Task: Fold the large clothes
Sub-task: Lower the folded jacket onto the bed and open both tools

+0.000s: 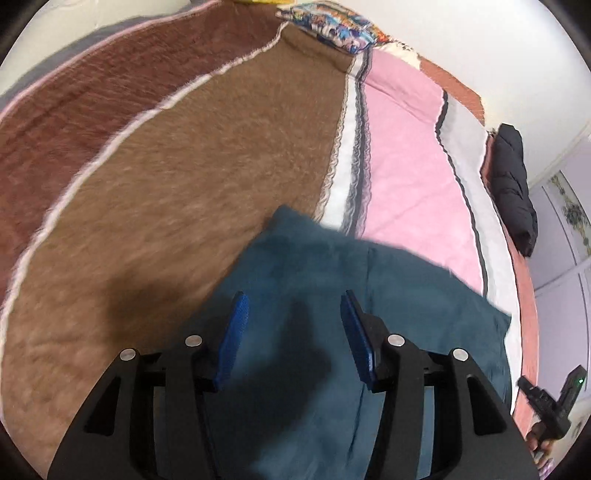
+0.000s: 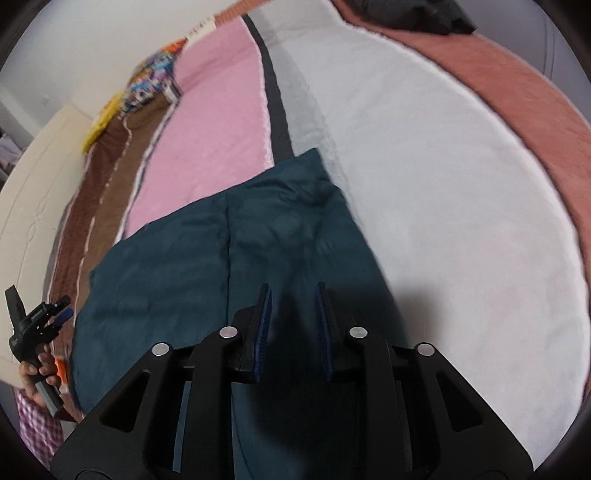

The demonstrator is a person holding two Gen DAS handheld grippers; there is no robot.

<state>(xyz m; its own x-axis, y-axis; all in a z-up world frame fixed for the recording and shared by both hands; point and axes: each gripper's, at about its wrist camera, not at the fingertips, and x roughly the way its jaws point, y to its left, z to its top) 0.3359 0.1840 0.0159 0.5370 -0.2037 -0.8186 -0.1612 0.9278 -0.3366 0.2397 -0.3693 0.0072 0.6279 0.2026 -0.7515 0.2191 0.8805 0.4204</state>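
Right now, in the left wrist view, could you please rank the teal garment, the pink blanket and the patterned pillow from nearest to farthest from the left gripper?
1. Teal garment, directly beneath the left gripper.
2. Pink blanket, beyond it, to the right.
3. Patterned pillow, at the far top edge.

Both wrist cams look steeply down, close over the bed (image 1: 192,192): left cam from the brown-blanket side, right cam from the white side, sharing the teal garment (image 2: 177,266) & pink stripe (image 1: 402,155).
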